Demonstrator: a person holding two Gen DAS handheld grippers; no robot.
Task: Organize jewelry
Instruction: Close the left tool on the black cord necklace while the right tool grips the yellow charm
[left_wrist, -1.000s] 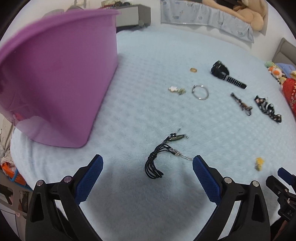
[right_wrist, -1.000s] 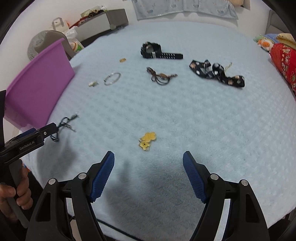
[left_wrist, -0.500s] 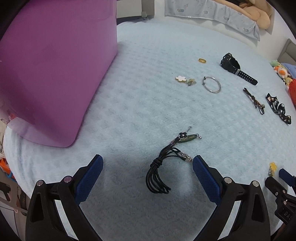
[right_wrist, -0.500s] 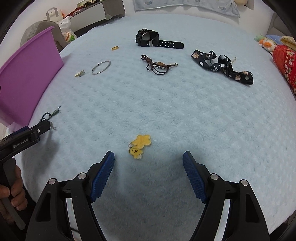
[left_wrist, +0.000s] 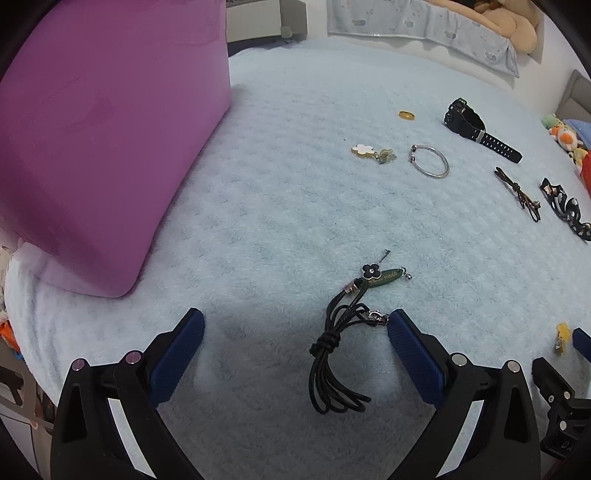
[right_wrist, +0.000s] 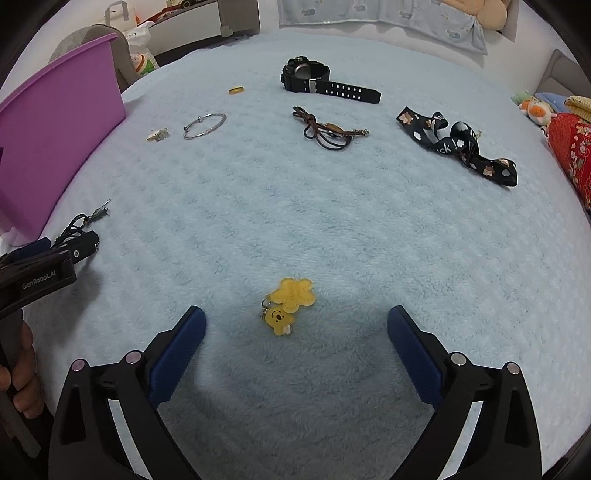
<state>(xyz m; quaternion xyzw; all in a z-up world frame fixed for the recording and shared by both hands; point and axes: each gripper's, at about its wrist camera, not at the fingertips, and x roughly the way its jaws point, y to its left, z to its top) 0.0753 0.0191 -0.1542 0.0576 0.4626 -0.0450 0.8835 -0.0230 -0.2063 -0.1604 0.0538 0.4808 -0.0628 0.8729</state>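
Note:
Jewelry lies scattered on a pale blue fleece blanket (left_wrist: 280, 221). A black cord necklace (left_wrist: 336, 343) with a flower charm and green tag lies between the wide-apart fingers of my left gripper (left_wrist: 295, 325), which is open and touches nothing. My right gripper (right_wrist: 295, 321) is opening, its jaws wide; a yellow charm keychain (right_wrist: 288, 304) lies on the blanket just ahead of its fingertips, untouched. The left gripper (right_wrist: 70, 251) also shows at the left edge of the right wrist view, over the black cord necklace (right_wrist: 79, 221). A purple bin (left_wrist: 99, 140) stands at the left.
Farther back lie a black watch (right_wrist: 321, 79), gold ring (right_wrist: 236, 89), silver bangle (right_wrist: 205, 125), white flower charm (right_wrist: 158, 134), brown cord bracelet (right_wrist: 328, 131) and black patterned ribbon (right_wrist: 458, 146). Plush toys (right_wrist: 535, 109) and a red cloth sit at the right edge.
Both grippers have sunk closer to the blanket. The black cord now lies between the left fingers and the yellow keychain sits nearer the right fingers, which stand wider apart.

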